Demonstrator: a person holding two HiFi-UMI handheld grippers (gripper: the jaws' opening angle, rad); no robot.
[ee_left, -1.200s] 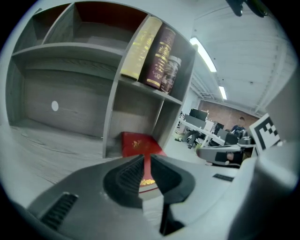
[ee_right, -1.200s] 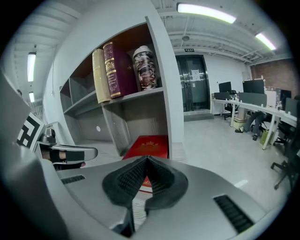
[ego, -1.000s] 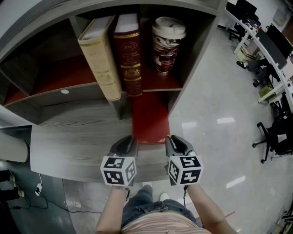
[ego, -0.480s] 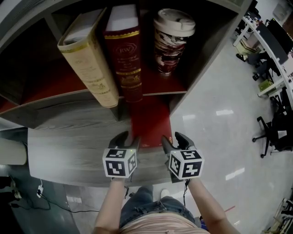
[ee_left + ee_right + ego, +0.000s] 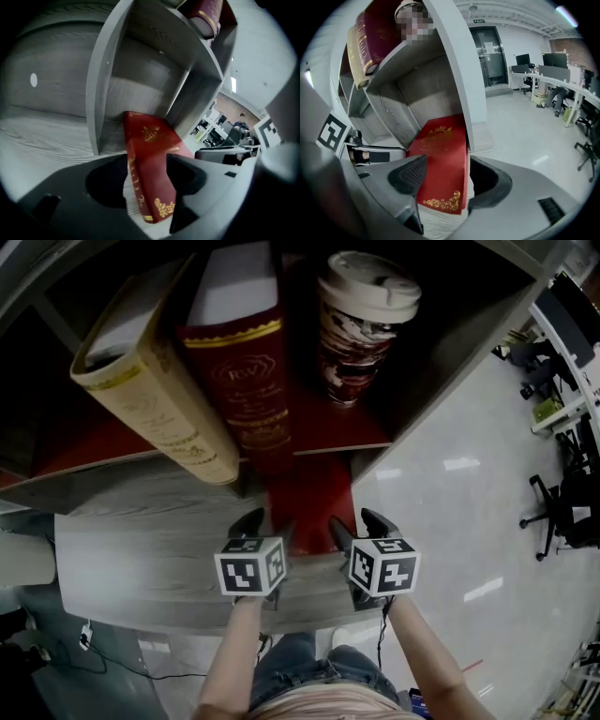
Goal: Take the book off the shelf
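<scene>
I read this location as an open-plan office. Evidence: a row of desks (image 5: 562, 80) carrying dark monitors (image 5: 555, 60), wheeled office chairs (image 5: 560, 514), a polished pale floor (image 5: 441, 512) reflecting ceiling lights, and a dark-framed double door (image 5: 490, 56) at the far wall. A grey wood-grain shelf unit (image 5: 150, 540) borders the open floor area.

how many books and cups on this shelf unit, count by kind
books: 3: cream book and maroon book standing above, red book lying flat below
cups: 1: lidded cup
total: 4
</scene>
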